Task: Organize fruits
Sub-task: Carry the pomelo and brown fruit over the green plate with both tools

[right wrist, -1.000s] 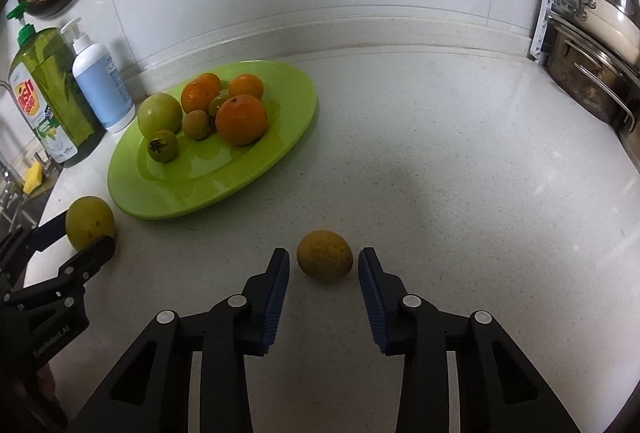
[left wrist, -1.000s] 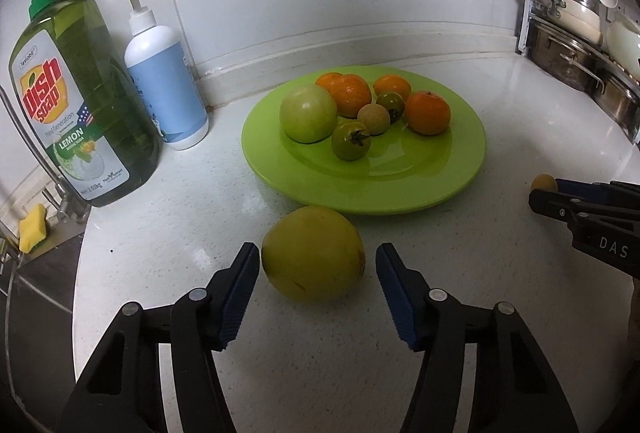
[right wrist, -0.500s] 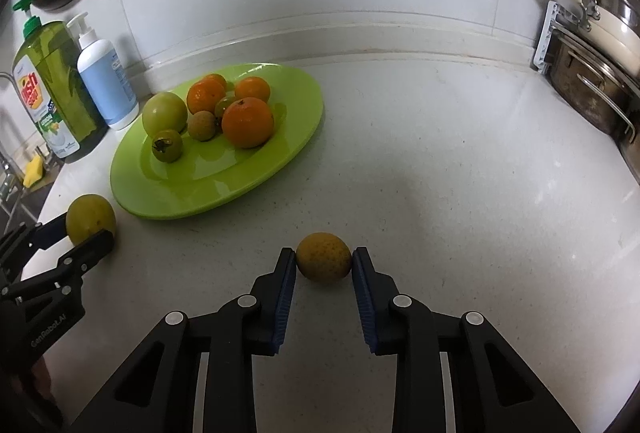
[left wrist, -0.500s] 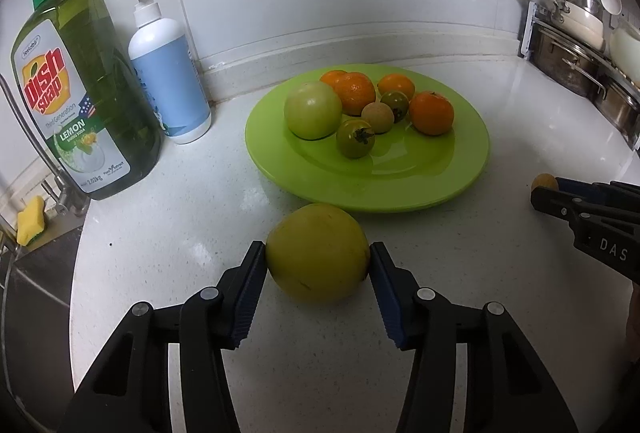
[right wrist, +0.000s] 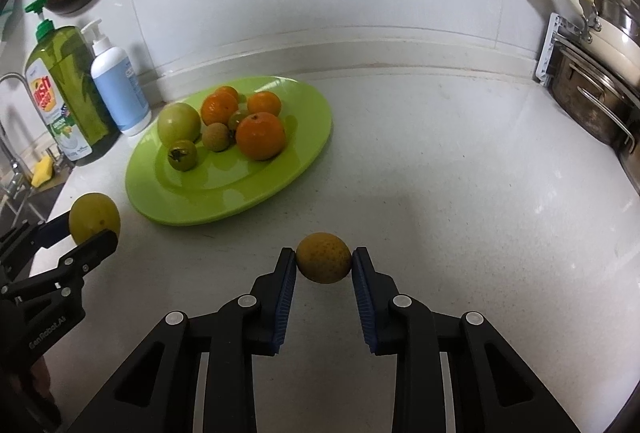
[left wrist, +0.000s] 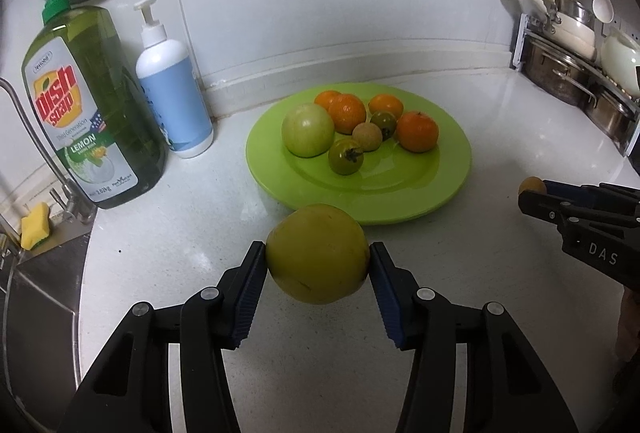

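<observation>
Pinching a round yellow fruit [left wrist: 318, 253], left gripper [left wrist: 318, 265] grips at the widest part just short of the plate [left wrist: 452, 189]; right gripper [right wrist: 324, 265] clamps a small orange fruit [right wrist: 324, 257] (tip grip). Either could squirt out; released fruit may roll off the crowded plate.

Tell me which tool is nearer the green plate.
Left. The left tool, shut on the yellow-green fruit, sits at the green plate's near rim; the right tool is farther off.
</observation>
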Motion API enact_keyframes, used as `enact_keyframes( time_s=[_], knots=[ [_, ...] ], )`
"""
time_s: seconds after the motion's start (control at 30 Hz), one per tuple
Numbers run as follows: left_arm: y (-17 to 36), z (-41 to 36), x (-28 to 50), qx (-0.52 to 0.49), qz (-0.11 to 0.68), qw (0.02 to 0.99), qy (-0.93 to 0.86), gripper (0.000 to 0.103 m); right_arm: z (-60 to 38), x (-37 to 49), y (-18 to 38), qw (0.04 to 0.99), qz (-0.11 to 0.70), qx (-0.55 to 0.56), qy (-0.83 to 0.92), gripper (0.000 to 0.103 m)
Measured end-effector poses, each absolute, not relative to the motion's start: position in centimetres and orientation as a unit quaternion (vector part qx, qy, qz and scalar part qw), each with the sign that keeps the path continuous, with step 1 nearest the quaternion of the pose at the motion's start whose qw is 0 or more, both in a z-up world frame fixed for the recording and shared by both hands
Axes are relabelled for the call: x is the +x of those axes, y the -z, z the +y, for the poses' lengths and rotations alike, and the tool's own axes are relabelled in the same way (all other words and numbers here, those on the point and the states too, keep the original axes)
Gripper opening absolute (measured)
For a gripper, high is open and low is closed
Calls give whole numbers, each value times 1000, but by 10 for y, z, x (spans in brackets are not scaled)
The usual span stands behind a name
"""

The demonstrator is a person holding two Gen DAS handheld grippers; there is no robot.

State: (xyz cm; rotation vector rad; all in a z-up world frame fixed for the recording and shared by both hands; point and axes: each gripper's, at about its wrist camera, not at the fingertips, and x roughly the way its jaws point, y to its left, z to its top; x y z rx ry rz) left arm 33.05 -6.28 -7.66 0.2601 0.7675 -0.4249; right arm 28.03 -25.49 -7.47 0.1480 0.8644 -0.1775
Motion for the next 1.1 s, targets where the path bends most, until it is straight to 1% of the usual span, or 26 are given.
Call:
enact_keyframes(
  time_s=[0.23, 0.6, 1.1],
  knots=[
    [62, -62, 325, 116, 358, 901, 216, 51, -249, 275, 56, 912, 401, 67, 57, 30],
    [39, -65, 333, 118, 327, 909, 230, 51, -234, 290, 32, 925, 375, 52, 13, 30],
    [45, -70, 384, 118, 331, 903, 247, 51, -212, 340, 37, 923, 380, 45, -32, 30]
  ],
)
